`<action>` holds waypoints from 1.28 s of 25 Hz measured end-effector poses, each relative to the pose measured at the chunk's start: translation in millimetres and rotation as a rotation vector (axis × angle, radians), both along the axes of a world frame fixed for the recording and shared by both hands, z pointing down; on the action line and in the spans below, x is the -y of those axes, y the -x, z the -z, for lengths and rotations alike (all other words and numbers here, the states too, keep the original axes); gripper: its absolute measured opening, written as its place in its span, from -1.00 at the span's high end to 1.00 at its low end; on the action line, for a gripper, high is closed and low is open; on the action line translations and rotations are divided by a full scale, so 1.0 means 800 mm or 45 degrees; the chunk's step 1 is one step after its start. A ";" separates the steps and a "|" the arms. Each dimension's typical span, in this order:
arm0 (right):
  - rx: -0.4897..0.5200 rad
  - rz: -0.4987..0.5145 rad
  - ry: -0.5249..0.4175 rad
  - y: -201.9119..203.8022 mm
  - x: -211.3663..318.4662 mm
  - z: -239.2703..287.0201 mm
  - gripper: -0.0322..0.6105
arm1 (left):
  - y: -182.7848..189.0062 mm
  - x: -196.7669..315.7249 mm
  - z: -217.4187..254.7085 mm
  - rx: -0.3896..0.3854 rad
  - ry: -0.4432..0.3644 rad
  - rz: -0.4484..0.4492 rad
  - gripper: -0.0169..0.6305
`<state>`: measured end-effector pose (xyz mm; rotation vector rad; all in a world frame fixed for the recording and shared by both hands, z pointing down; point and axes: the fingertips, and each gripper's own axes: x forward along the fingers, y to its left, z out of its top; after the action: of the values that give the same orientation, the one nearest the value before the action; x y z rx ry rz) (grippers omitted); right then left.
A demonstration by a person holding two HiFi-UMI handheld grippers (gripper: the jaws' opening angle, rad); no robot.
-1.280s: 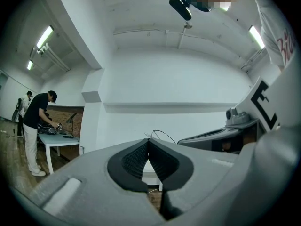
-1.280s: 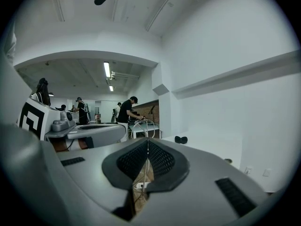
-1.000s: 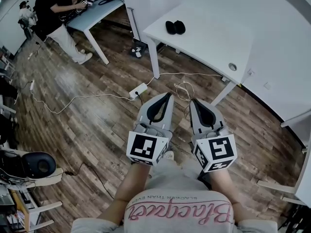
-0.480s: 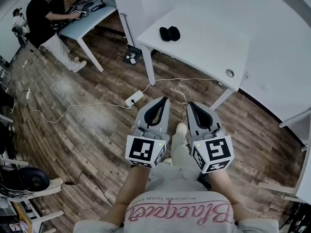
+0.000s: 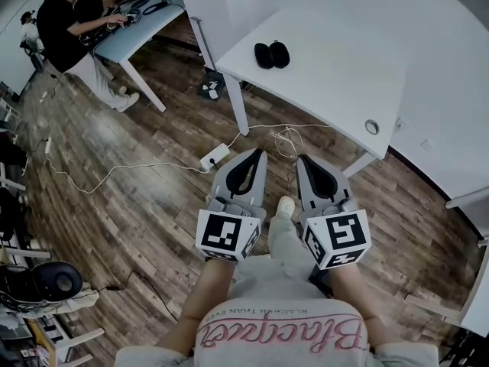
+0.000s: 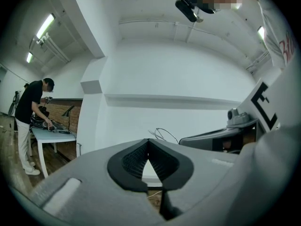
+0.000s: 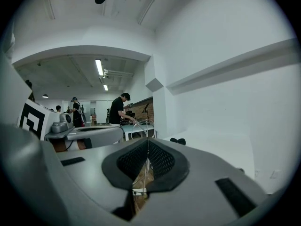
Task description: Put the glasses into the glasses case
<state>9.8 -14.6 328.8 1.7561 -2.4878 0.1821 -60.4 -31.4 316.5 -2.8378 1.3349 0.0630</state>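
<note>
Both grippers were held low and side by side in front of my body. The left gripper (image 5: pixel 260 153) had its fingers pressed together with nothing between them; its own view showed the pads meeting at the tip and only the far wall through the small gap below. The right gripper (image 5: pixel 301 160) was the same: fingers together, empty, with only the floor cable showing through the gap.

Change over the last second: the grippers kept their pose, but the head view slid. The bench (image 5: pixel 336 75) shifted in the picture, and its round cable hole moved lower. A shoe (image 5: pixel 286 203) appeared between the two grippers. I read this as a step towards the bench, not a reach.

The dark object (image 5: pixel 272 54), two rounded black shapes touching each other, lay on the bench well beyond both sets of fingertips, ahead and slightly left of the left fingers. The right gripper view showed it too, small, just right of the fingertips. I judged it the only candidate for the task's items; too small to tell which.

A power strip (image 5: pixel 215 156) lay on the floor just left of the left fingertips.

Judgement: task not begun; approach only. The fingers must open before any grasp.
</note>
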 end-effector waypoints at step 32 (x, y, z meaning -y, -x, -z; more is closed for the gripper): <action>-0.013 0.174 -0.008 -0.093 0.367 0.014 0.86 | -0.106 0.341 -0.004 0.048 0.012 0.114 0.94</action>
<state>83.8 -307.9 317.7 1.5772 -2.5913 0.1549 24.7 -304.4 319.5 -2.7674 1.4564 0.0035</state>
